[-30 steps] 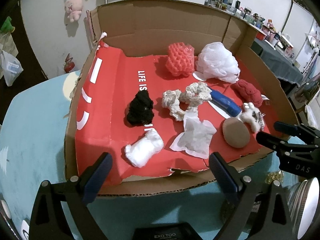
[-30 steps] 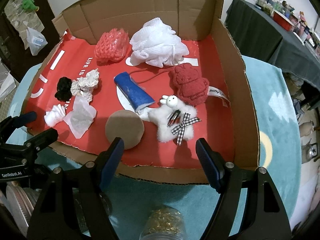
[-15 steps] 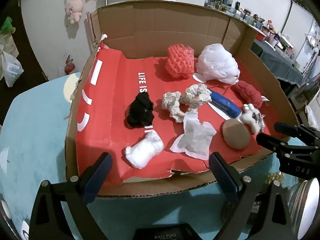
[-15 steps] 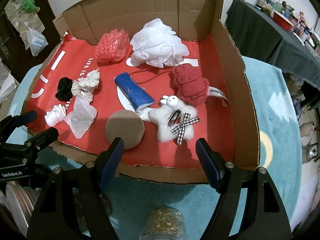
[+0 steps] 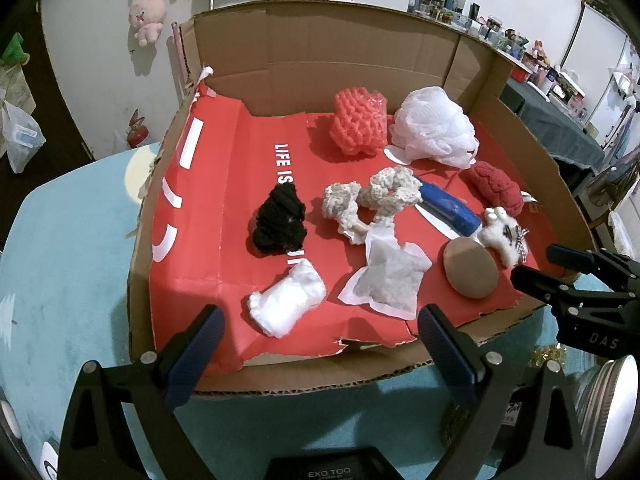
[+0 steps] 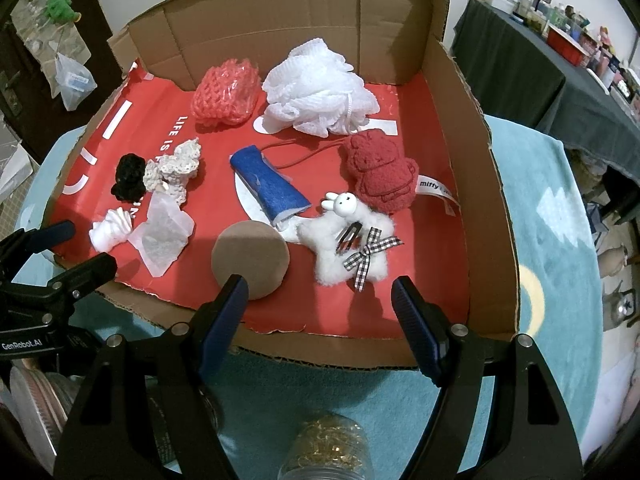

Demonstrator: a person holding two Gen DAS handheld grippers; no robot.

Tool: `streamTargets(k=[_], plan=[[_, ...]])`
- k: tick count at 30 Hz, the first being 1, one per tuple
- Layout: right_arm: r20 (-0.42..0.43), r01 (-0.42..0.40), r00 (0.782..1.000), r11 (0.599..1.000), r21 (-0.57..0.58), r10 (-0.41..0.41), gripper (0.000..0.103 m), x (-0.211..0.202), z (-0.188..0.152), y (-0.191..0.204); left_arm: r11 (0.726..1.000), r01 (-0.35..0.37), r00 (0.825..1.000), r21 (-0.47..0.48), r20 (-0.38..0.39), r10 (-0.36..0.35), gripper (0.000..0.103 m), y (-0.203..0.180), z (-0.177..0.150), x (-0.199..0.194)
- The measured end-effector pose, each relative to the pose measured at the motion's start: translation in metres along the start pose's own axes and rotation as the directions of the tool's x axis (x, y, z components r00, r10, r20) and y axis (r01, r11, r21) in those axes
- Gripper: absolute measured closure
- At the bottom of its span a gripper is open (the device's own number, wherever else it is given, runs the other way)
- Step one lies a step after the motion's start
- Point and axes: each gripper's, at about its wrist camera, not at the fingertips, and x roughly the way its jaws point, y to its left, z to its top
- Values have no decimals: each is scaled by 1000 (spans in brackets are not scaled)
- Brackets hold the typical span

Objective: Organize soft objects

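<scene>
Ten soft objects lie in the cardboard box (image 5: 496, 68) beyond your fingers, unchanged from a second ago: the brown round pad (image 6: 251, 259) just ahead of your right gripper (image 6: 320, 322), the white wad (image 5: 289, 298) ahead of your left gripper (image 5: 320, 346). Both fingers stand wide, empty, short of the box.

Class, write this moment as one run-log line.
left gripper: open, empty | right gripper: open, empty | soft things: lying in cardboard box | stage: nothing picked

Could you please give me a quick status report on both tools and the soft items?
Left tool and right tool open, empty, at box's near edge. Soft items untouched on red liner. Round brown pad nearest right tool. Nothing blocking.
</scene>
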Motion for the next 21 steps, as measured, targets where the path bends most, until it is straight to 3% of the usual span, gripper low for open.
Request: streamTargets(k=[21], plan=[[11, 7, 1000, 1000, -7, -6, 29, 0, 1, 1, 1000, -16, 1000, 5, 0, 16, 4, -1, 0, 1]])
